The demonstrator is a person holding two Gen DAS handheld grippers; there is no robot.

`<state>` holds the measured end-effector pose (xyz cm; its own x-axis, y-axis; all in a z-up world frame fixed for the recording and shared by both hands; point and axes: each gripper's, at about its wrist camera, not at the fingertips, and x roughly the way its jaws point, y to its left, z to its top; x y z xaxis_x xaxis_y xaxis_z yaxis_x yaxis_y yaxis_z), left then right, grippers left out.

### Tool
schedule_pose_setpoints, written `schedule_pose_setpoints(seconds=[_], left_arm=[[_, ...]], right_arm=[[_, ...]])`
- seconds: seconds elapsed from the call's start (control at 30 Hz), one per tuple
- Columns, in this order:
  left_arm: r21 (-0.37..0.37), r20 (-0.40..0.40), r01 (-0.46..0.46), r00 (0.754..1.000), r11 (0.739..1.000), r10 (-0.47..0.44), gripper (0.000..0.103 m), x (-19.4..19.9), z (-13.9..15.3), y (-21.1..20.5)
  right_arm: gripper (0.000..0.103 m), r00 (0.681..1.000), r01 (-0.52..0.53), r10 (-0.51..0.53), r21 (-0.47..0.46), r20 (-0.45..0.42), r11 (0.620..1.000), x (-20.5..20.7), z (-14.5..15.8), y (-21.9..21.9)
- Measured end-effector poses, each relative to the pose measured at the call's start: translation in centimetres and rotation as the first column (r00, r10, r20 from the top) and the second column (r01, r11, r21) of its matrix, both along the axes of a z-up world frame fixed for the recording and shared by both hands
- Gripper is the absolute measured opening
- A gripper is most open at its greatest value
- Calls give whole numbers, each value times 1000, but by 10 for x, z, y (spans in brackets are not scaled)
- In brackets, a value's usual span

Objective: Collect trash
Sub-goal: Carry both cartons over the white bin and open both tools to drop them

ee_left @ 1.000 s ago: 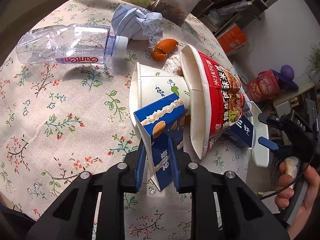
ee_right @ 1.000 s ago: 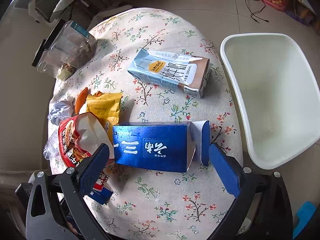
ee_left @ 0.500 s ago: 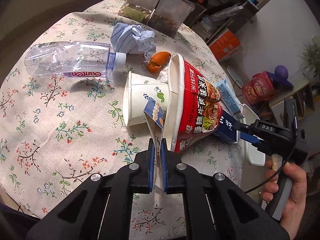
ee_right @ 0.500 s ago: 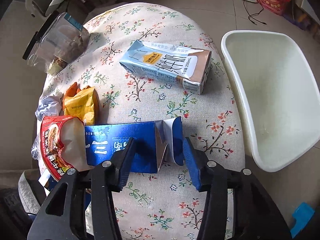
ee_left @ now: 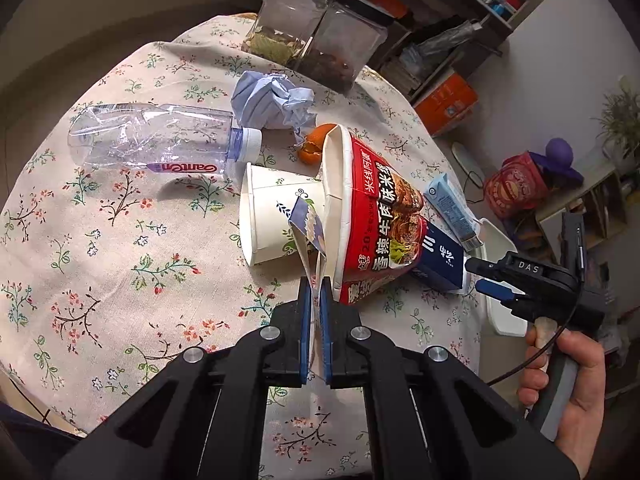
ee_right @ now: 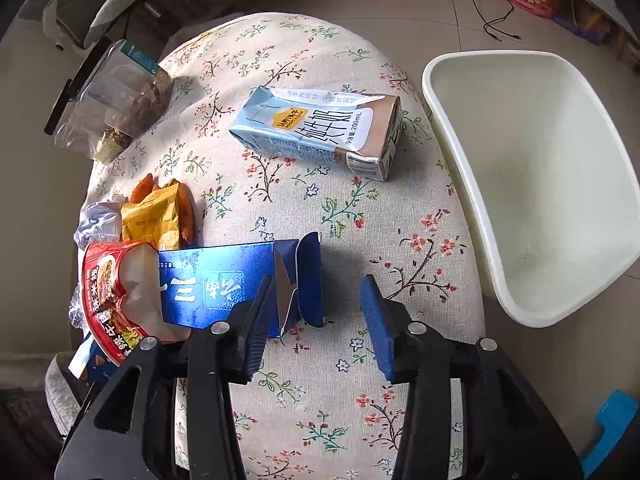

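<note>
The floral table (ee_right: 320, 208) carries the litter; the white bin (ee_right: 532, 184) waits at three o'clock. Right gripper (ee_right: 316, 320) is opening, its jaws clear of the blue box (ee_right: 216, 284). Left gripper (ee_left: 315, 300) pinches a flattened carton (ee_left: 310, 236) at twelve o'clock.

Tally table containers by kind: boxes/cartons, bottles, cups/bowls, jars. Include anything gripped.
Boxes/cartons: 3 (flattened blue carton, dark blue box, milk carton)
Plastic bottle: 1
Cups/bowls: 2 (paper cup, noodle bowl)
Clear jars: 2
Total: 8
</note>
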<state>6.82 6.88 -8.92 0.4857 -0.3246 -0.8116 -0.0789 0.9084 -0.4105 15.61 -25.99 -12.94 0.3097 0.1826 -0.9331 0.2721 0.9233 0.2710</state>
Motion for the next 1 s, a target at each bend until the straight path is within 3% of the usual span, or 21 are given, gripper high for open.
schedule_pose_setpoints(seconds=[0.07,0.13,0.2,0.27,0.33,0.43,0.5,0.63,0.67,0.77,1.0], left_arm=[[1,4,1,1000,1000,-1,4,0,1,-1],[4,11,3,1000,1000,-3,4,-1,4,-3],[5,20,6,1000,1000,-6,4,-3,7,-3],[9,34,3,999,1000,-3,4,-5,12,-2],[10,44,-6,999,1000,6,4,-7,16,1],[11,53,-15,998,1000,15,4,-9,20,6],[20,58,-15,998,1000,14,4,-11,22,6],[31,63,-6,998,999,4,5,-14,23,3],[34,66,-5,998,999,3,4,-15,24,2],[38,79,-6,997,999,3,5,-19,30,4],[30,125,-18,992,999,14,5,-28,46,11]], right_arm=[[55,1000,-15,14,-40,-6,999,3,-5,3],[53,1000,-8,8,-19,9,1000,4,-7,2],[32,1000,-16,16,19,20,1000,5,-6,3],[20,999,-34,32,62,26,997,4,-4,5],[19,999,-30,29,53,26,998,1,-1,5],[21,999,25,-28,119,20,993,-4,-1,-7],[33,1000,4,-5,68,16,998,-1,-4,-5],[37,1000,-2,1,52,11,999,1,-15,-2],[36,1000,-7,6,43,14,999,2,-16,-1],[3,1000,-14,13,76,20,997,1,-13,0],[0,992,-23,10,107,122,994,-18,24,-2]])
